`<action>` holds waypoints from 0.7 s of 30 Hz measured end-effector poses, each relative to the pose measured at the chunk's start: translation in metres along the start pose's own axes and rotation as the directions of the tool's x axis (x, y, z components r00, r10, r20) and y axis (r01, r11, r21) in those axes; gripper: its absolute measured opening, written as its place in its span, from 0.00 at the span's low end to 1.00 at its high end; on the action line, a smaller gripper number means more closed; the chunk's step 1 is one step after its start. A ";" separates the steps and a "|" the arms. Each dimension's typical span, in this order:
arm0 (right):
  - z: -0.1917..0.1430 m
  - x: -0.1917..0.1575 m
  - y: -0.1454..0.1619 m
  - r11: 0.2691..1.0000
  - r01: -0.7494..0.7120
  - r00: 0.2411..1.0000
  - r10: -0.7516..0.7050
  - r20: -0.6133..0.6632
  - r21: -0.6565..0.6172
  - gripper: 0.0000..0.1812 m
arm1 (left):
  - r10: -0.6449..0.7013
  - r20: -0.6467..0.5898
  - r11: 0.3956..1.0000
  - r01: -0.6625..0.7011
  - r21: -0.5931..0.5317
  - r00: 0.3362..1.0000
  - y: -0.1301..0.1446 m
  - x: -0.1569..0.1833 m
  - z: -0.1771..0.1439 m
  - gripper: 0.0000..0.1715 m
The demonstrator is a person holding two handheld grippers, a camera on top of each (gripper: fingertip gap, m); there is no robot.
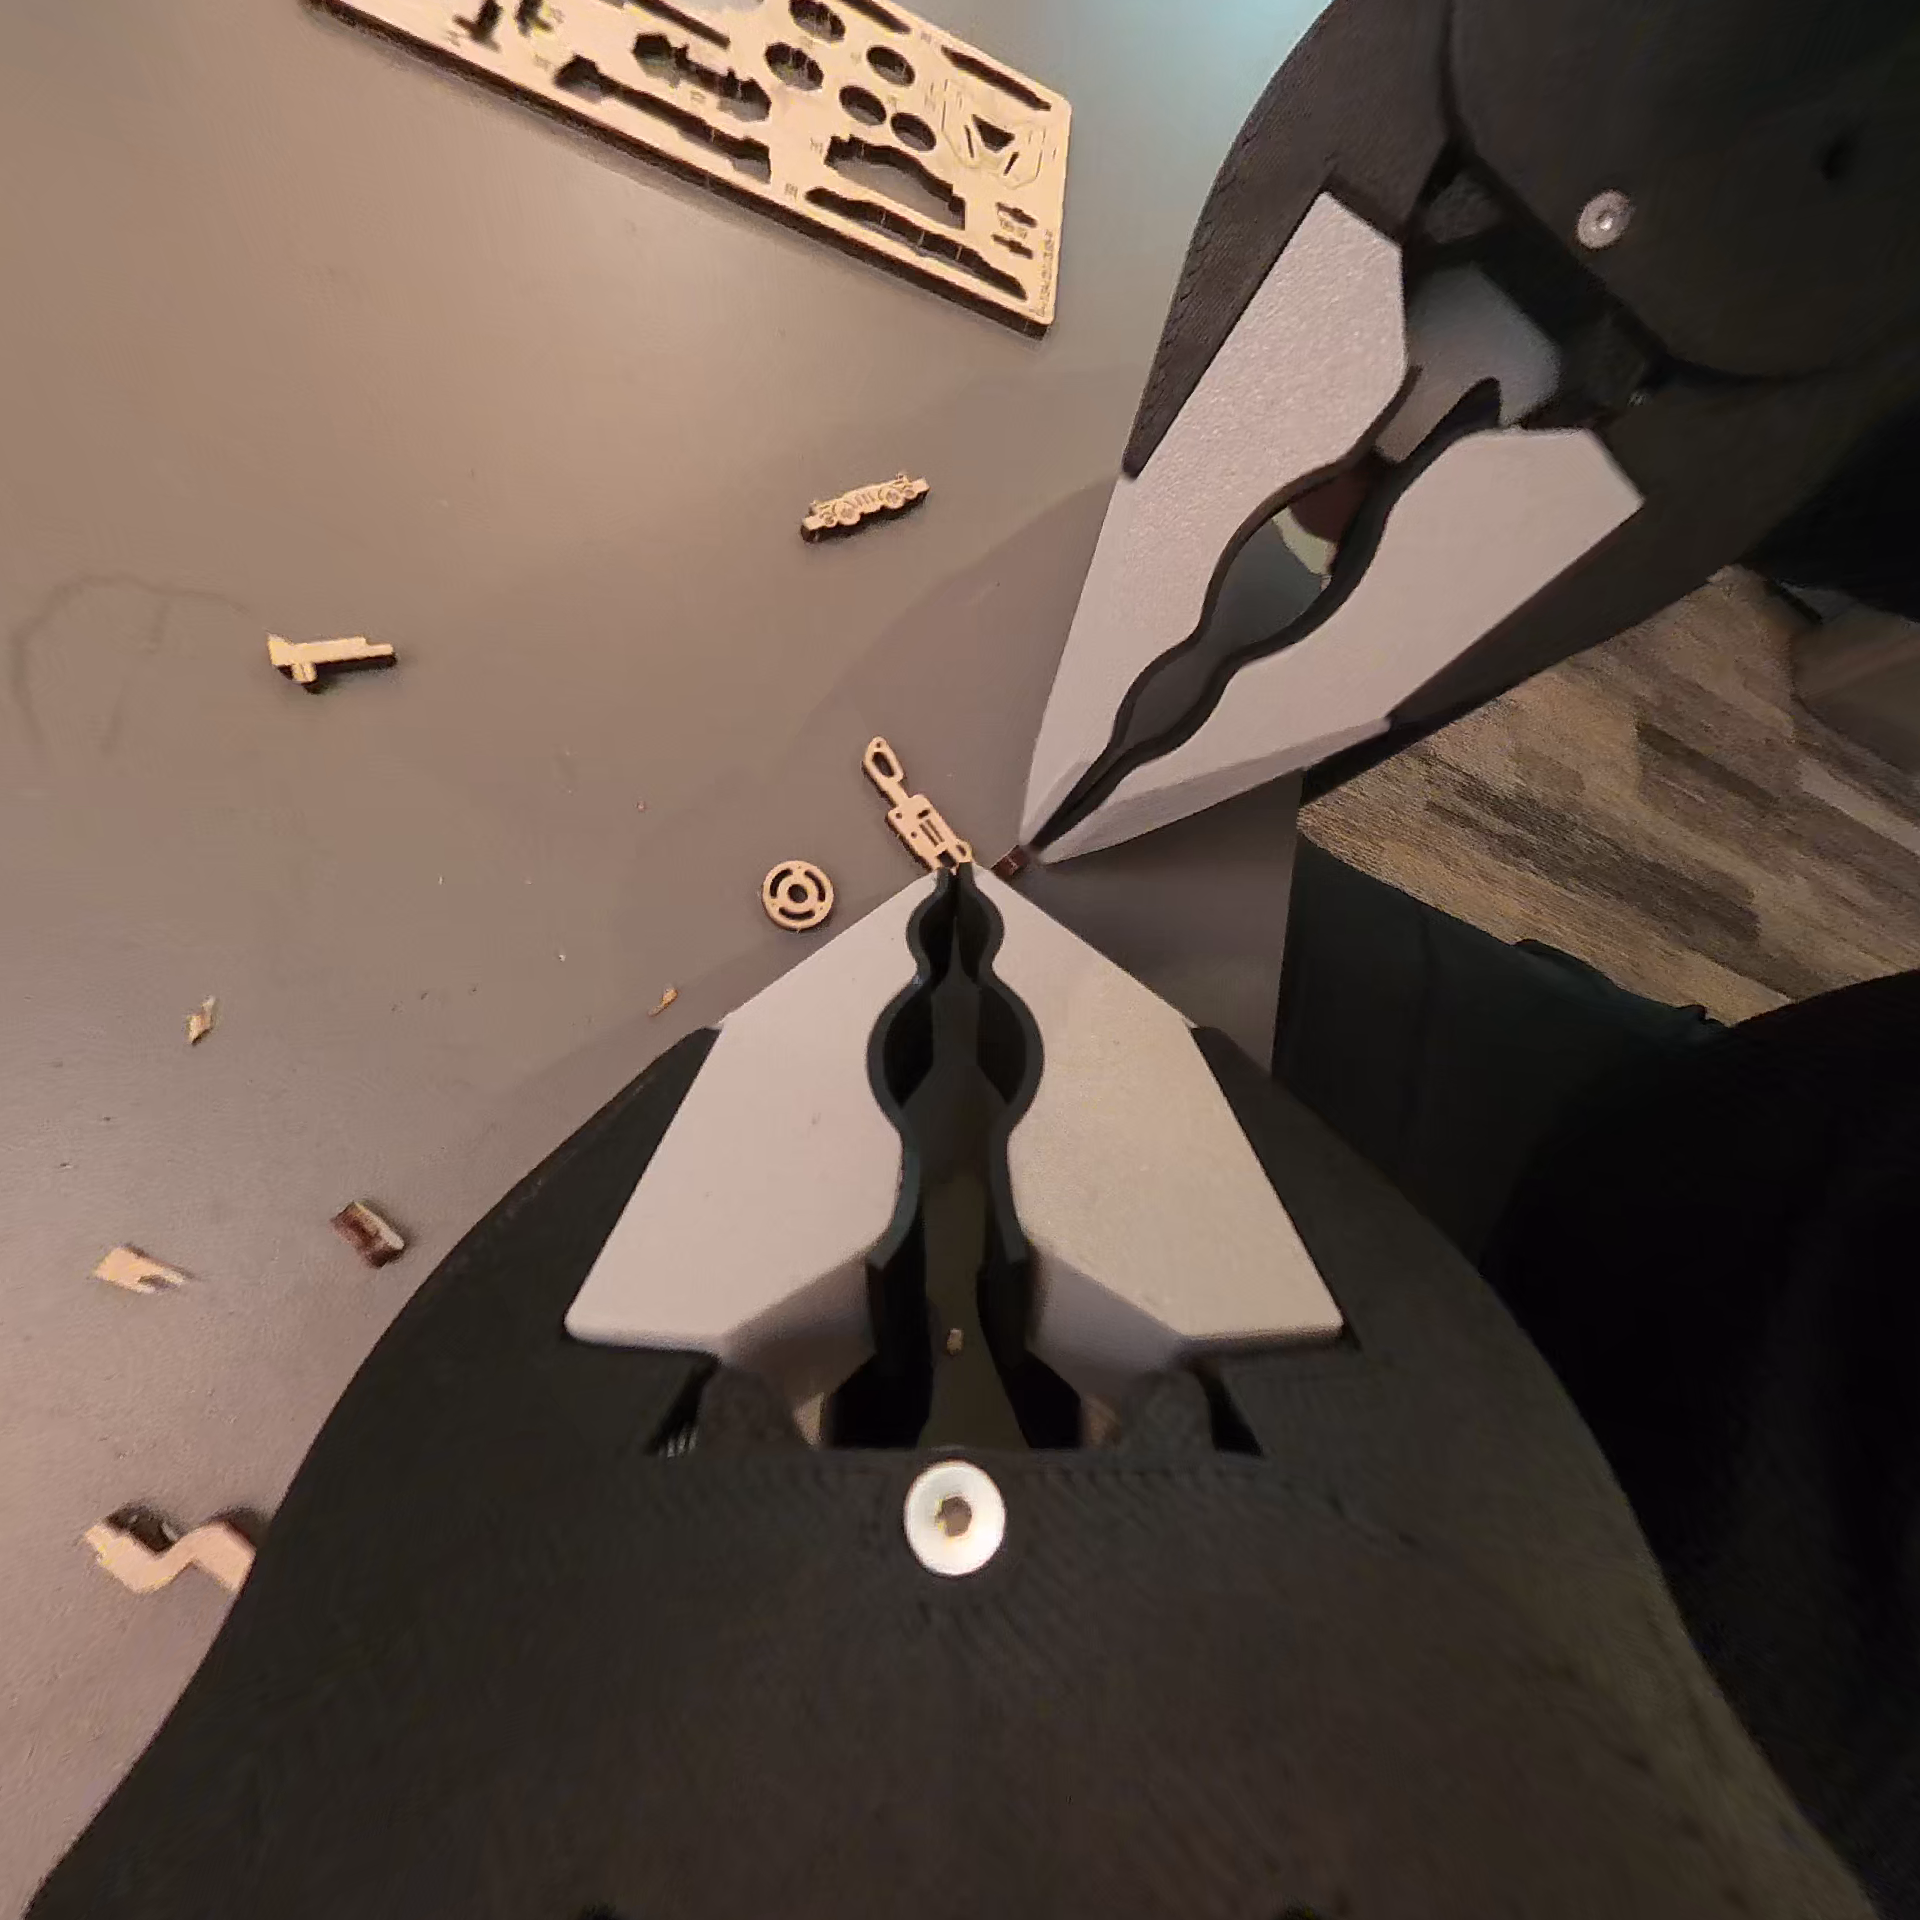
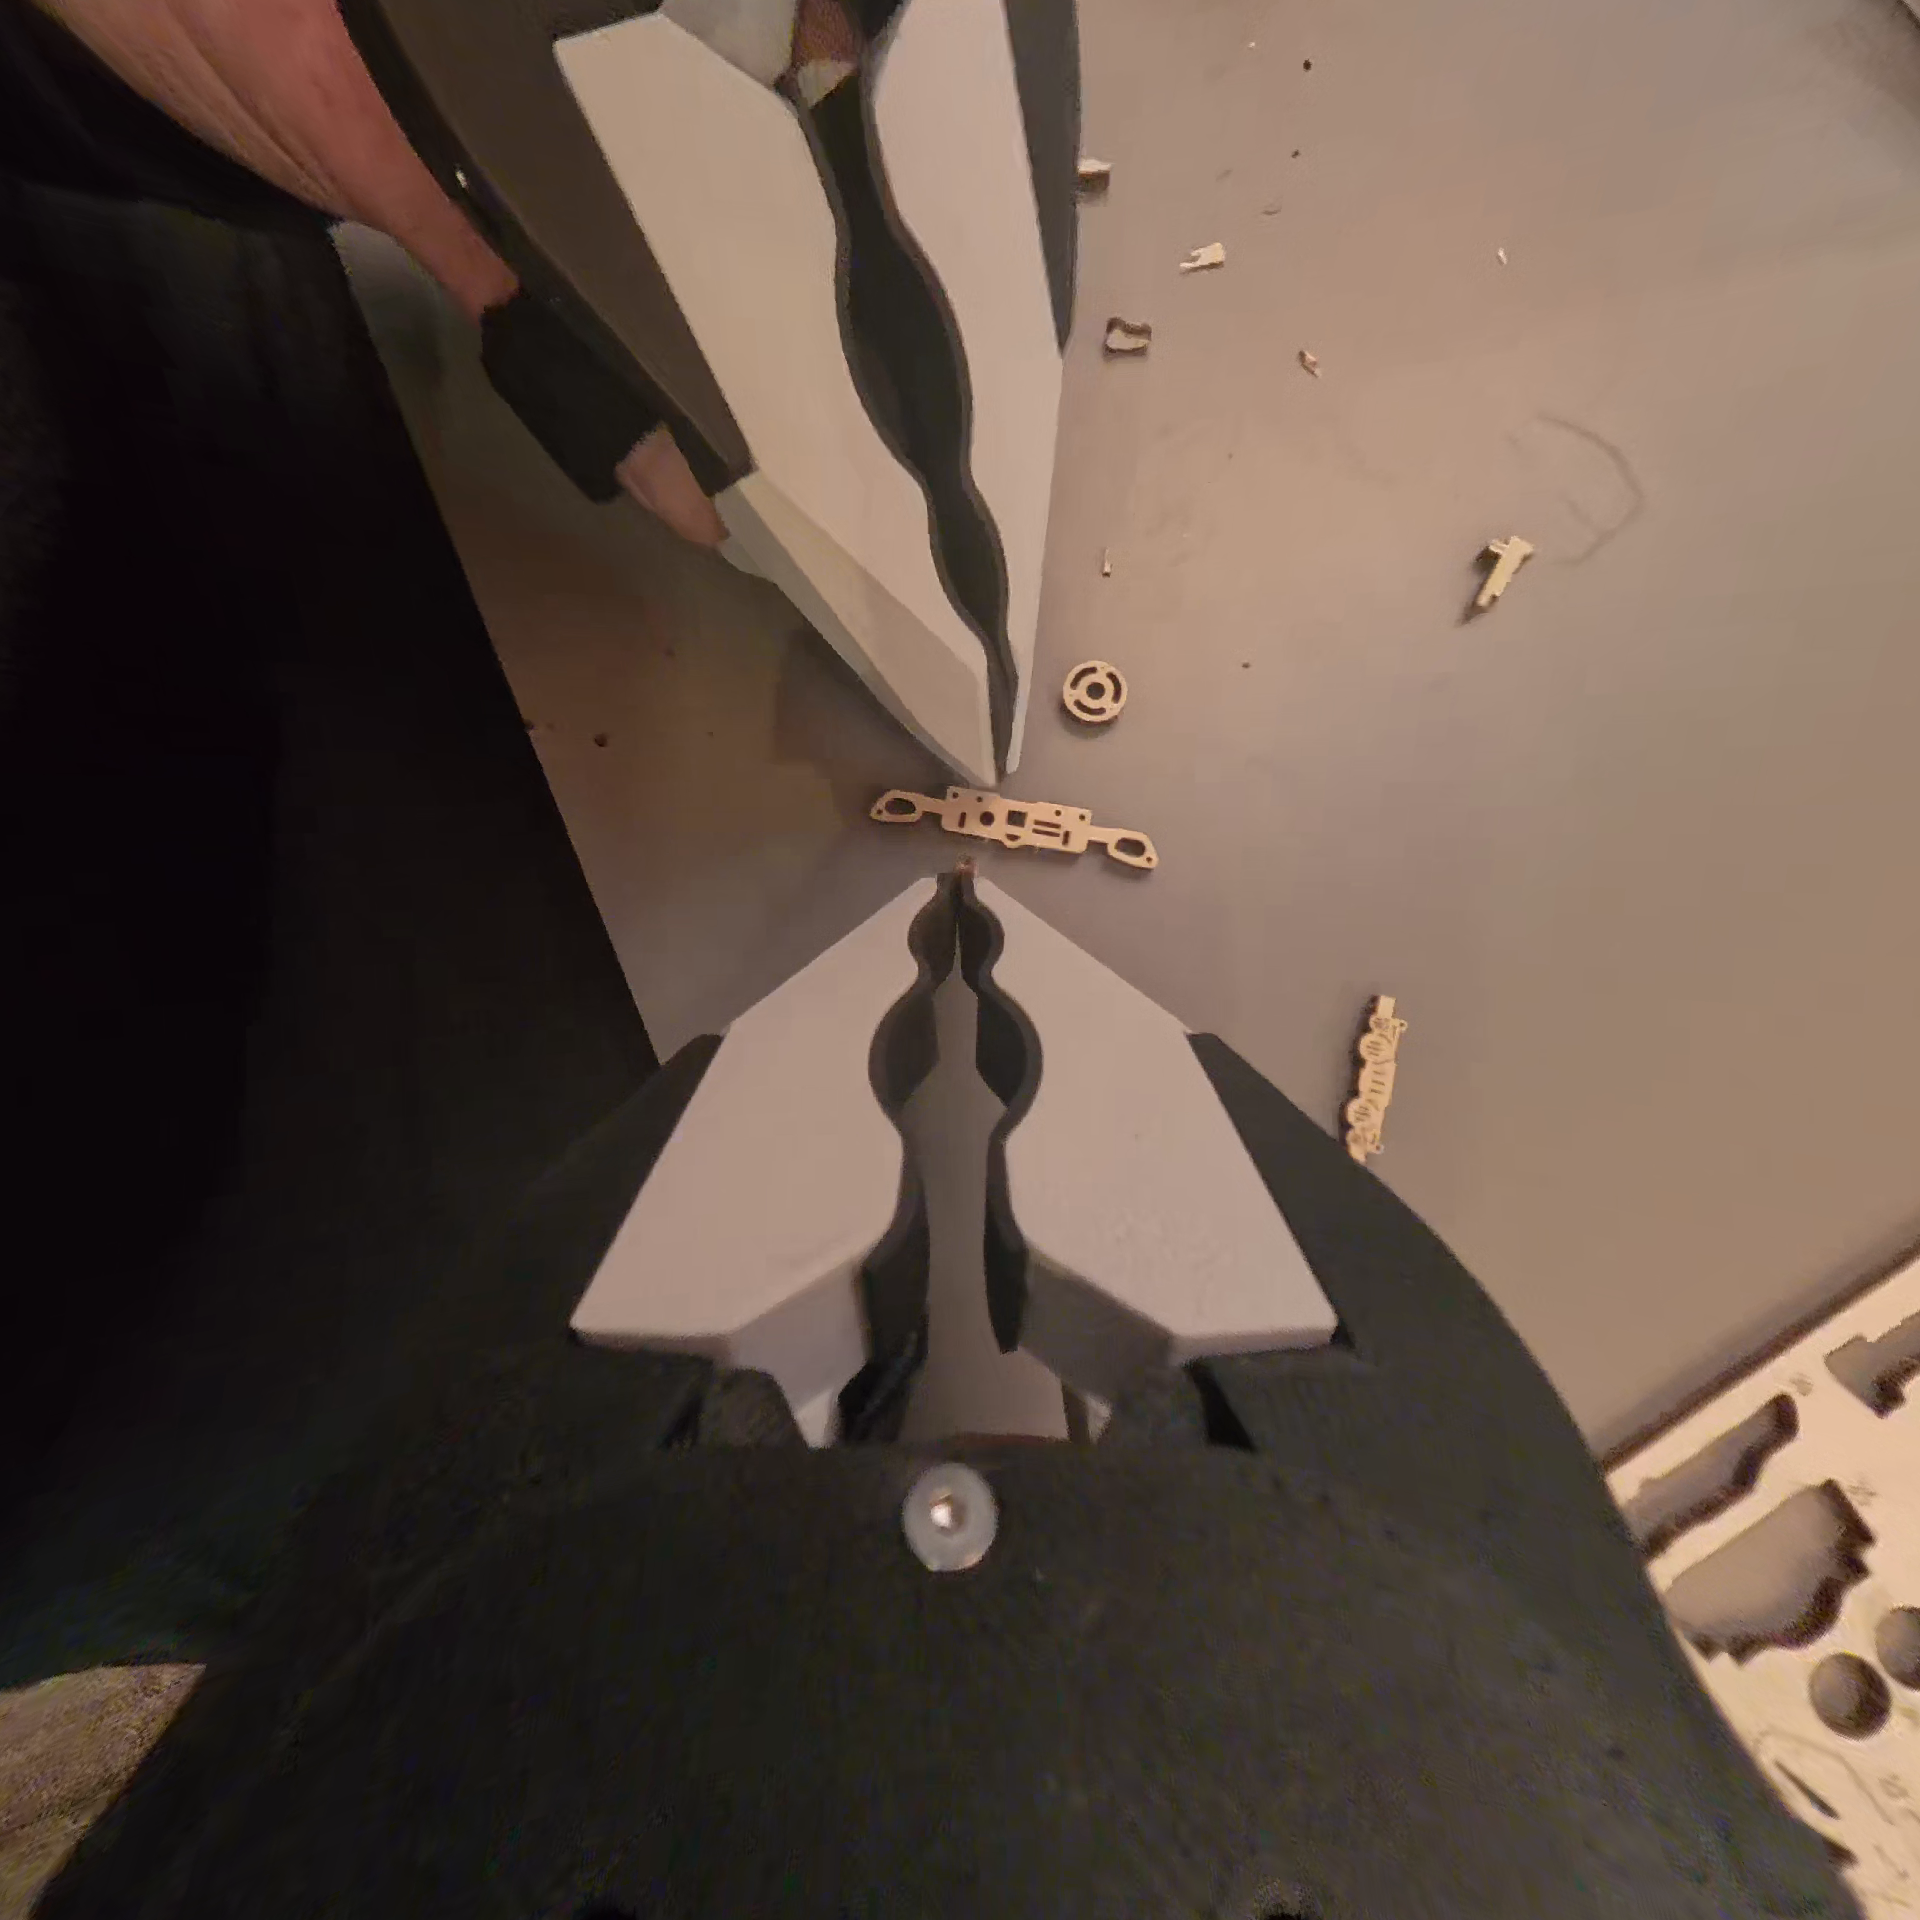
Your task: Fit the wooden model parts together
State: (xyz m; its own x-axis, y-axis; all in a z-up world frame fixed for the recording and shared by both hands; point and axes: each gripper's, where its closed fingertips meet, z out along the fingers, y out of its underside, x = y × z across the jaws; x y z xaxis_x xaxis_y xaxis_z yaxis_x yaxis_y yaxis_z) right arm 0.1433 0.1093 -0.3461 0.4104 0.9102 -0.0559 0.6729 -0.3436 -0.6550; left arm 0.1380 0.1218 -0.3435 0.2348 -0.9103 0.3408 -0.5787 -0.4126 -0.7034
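Observation:
A flat wooden part [image 2: 1013,831] with a loop at each end lies on the grey table [image 2: 1455,831]. In the left wrist view [image 1: 914,805] its near half is hidden behind my fingers. My left gripper [image 1: 956,875] is shut; in the right wrist view its tips [image 2: 1003,774] sit at the part's far edge. I cannot tell whether they pinch it. My right gripper [image 2: 961,881] is shut on a tiny dark-brown wooden piece [image 2: 968,860] and holds it just short of the part's near edge. That piece also shows in the left wrist view [image 1: 1010,860] at the right gripper's tips [image 1: 1039,831].
A small wooden ring [image 1: 798,896] lies beside the part. An ornate strip [image 1: 862,504], a T-shaped piece [image 1: 327,657] and scraps [image 1: 369,1231] lie scattered. The punched-out sheet [image 1: 727,114] lies farther off. The table edge [image 1: 1288,935] drops to carpet. A hand [image 2: 665,499] holds the left gripper. My two grippers' fingertips are within a few centimetres of each other.

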 end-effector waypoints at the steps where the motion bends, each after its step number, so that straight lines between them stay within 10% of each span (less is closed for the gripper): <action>1: -0.003 0.002 -0.001 1.000 -0.017 1.000 0.017 -0.007 0.015 0.00 | -0.001 0.003 1.000 0.001 0.002 1.000 0.001 0.000 -0.001 0.00; 15: 0.008 0.000 -0.001 1.000 -0.009 0.999 0.008 -0.049 -0.006 0.01 | 0.010 0.023 0.996 -0.012 0.083 1.000 0.006 0.005 -0.020 0.00; 21: -0.010 0.005 -0.032 0.918 -0.337 0.941 0.319 0.115 0.209 0.00 | 0.075 0.069 0.982 -0.086 0.168 0.995 -0.003 0.010 -0.028 0.04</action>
State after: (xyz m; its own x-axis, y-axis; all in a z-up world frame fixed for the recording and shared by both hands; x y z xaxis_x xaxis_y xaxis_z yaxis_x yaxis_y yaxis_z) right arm 0.1298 0.1226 -0.3180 0.5300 0.7732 -0.3482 0.3506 -0.5737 -0.7402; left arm 0.1203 0.1145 -0.3200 0.2441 -0.9389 0.2426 -0.4572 -0.3321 -0.8250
